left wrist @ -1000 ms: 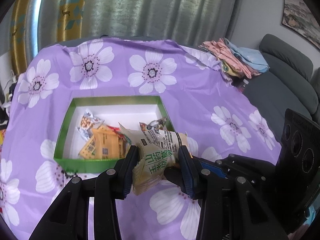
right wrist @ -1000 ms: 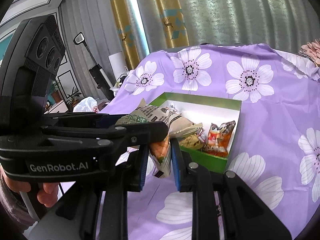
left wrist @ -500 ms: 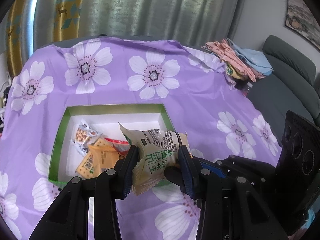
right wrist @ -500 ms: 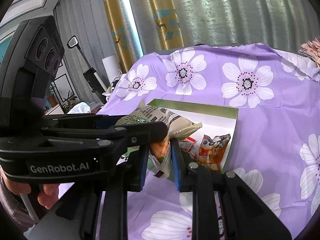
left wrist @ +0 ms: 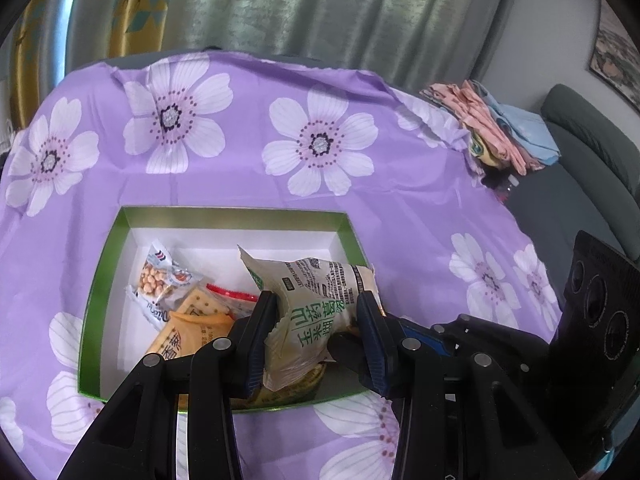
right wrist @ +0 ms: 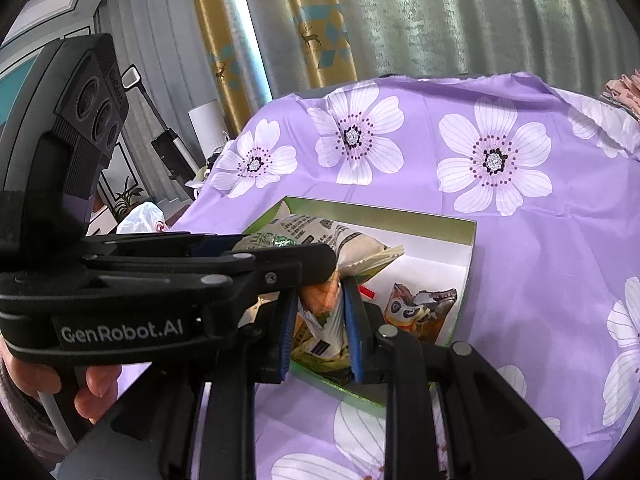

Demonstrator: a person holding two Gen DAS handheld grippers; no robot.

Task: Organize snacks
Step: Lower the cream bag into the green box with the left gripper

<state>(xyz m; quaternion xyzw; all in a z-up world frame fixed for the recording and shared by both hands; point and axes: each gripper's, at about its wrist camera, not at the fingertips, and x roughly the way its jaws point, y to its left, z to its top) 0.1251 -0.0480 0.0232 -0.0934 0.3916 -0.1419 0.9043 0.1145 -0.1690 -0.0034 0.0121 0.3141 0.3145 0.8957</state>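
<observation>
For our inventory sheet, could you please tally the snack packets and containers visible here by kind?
Green box: 1
Beige pouch, held by left gripper and right gripper: 1
Loose packets visible in box: 5 (peanut, white, orange cracker, red, owl-print)
Total: 7

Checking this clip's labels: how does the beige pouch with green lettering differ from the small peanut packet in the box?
The beige pouch with green lettering is larger, clamped by both grippers; the small peanut packet lies loose on the green-rimmed box floor. Pouch opaque; packet shows nuts. Both are crinkled.
</observation>
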